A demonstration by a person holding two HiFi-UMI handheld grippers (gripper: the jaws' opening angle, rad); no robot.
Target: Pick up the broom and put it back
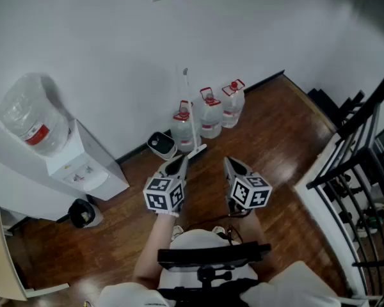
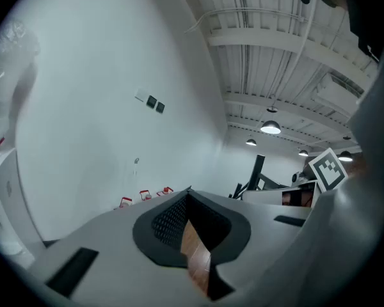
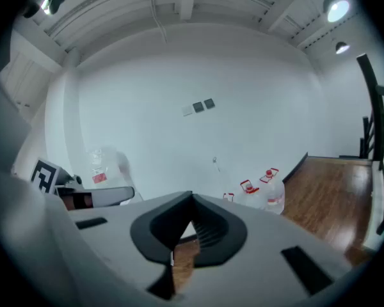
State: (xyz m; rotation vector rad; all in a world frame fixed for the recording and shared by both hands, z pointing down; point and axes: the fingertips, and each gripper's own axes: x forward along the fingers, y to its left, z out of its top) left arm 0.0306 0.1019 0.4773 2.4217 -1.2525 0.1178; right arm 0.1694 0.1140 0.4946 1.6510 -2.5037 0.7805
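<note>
With my left tongs (image 1: 179, 162) and right tongs (image 1: 231, 165) both closed and empty, I should open one early and meet the broom (image 1: 184, 101), which stands at the wall behind the water bottles (image 1: 209, 115), squarely on its stick.

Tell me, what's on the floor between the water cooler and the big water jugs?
In the head view, a small white thing with a dark middle sits by the wall between the water cooler and the water jugs.

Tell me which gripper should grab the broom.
Left. The left gripper has its tip right beside the base of the broom; the right gripper is farther off to the side. Both are shut and empty.
</note>
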